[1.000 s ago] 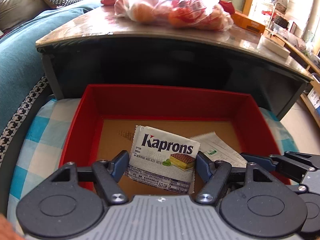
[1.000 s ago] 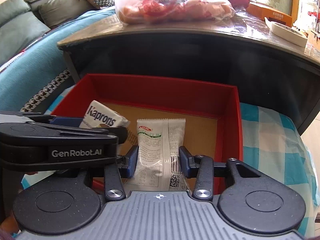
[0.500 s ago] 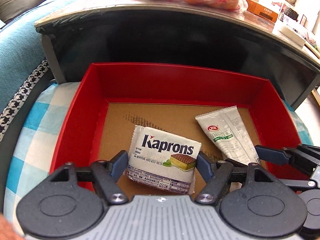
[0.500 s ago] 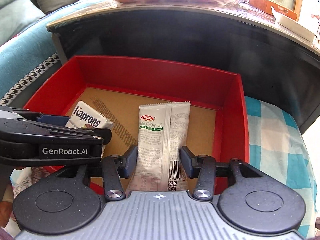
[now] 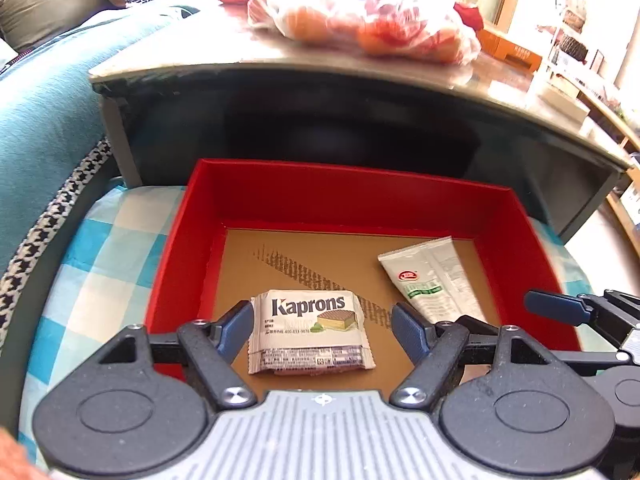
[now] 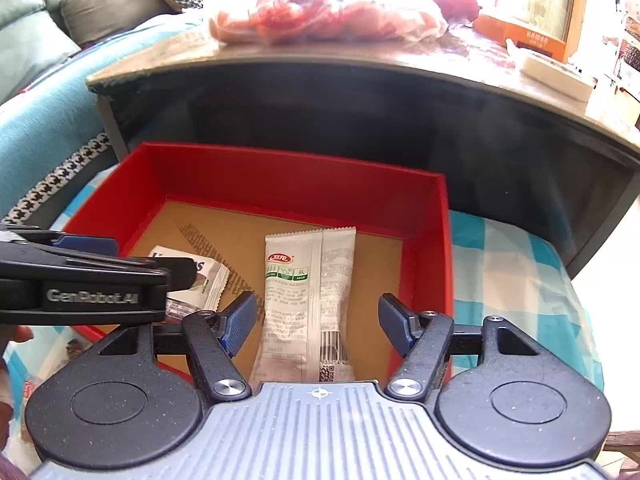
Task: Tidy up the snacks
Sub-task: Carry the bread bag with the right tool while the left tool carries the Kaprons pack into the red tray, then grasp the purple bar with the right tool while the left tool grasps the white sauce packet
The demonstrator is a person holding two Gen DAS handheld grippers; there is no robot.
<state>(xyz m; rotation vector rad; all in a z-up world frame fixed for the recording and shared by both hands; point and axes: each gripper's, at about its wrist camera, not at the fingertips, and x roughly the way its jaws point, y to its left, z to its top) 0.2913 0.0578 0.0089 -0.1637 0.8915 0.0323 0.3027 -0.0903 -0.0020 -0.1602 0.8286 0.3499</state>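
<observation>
A red box (image 5: 352, 196) (image 6: 296, 172) with a brown cardboard floor sits on a blue checked cloth. A Kaprons wafer packet (image 5: 310, 336) (image 6: 208, 280) lies flat inside it, between the wide-apart fingers of my left gripper (image 5: 324, 330), untouched. A long white snack packet (image 6: 308, 296) (image 5: 434, 284) lies on the box floor to the right. My right gripper (image 6: 318, 318) straddles it; its jaws are opening and the pads stand clear of the packet. The left gripper's body (image 6: 84, 284) covers part of the wafer packet in the right wrist view.
A dark coffee table (image 5: 360, 80) (image 6: 360, 64) overhangs just behind the box, with a plastic bag of red snacks (image 5: 368, 20) (image 6: 320, 16) on top. A teal sofa (image 5: 44, 104) runs along the left. The checked cloth (image 6: 512, 264) shows on both sides of the box.
The right gripper's fingers have spread apart off the long white packet, which now lies flat in the box. The wafer packet has settled onto the box floor. The left gripper has drawn back slightly.
</observation>
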